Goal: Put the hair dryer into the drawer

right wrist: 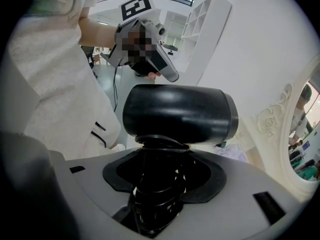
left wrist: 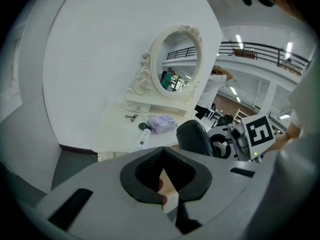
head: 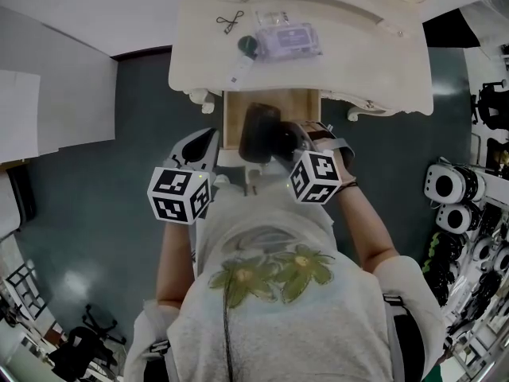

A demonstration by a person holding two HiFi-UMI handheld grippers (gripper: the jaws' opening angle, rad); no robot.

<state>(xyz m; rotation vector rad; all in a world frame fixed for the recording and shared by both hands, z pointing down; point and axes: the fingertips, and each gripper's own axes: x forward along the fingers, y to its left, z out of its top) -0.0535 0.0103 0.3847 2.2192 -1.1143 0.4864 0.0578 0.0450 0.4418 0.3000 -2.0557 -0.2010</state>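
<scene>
Hair dryer (head: 259,132), clamped in right gripper (right wrist: 159,183), partly hides drawer (head: 306,106); left gripper (left wrist: 165,186) closed, empty.

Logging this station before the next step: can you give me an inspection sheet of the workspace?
Surface: cream dressing table, drawer open.
Job's things: black hair dryer over the drawer in the head view, held.
Clutter: purple pouch, white tube, black clip on the tabletop.
Grippers: right gripper shut on the hair dryer's handle; left gripper shut, empty.
Cables: cord wound round the handle.
Surroundings: dark floor, oval mirror.
</scene>
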